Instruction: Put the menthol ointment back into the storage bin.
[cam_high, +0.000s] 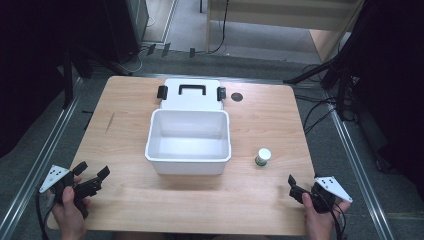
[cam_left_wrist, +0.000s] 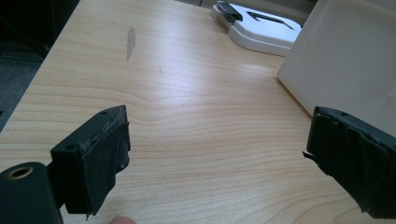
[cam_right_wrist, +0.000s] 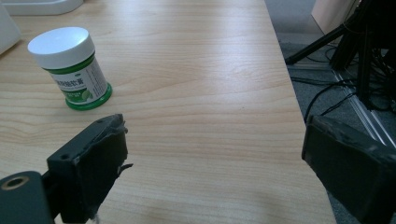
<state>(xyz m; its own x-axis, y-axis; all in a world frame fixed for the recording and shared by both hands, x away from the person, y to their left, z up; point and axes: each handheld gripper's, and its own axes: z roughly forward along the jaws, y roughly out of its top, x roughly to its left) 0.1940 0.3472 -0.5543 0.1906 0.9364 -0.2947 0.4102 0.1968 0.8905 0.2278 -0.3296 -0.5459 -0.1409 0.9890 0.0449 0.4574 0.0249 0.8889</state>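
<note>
We see a grey floor with metal rails around a pale wooden worktop filling the centre of the high view. At its middle sits an open white box, its lid just above. A small green jar stands right of centre. Lower left, the left tool gapes apart; lower right, the right tool likewise, both empty.

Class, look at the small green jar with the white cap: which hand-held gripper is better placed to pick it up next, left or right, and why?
Probably the right hand-held gripper. The jar stands upright on the table just ahead of its open jaws, whereas the left hand-held gripper sits across the white box.
</note>
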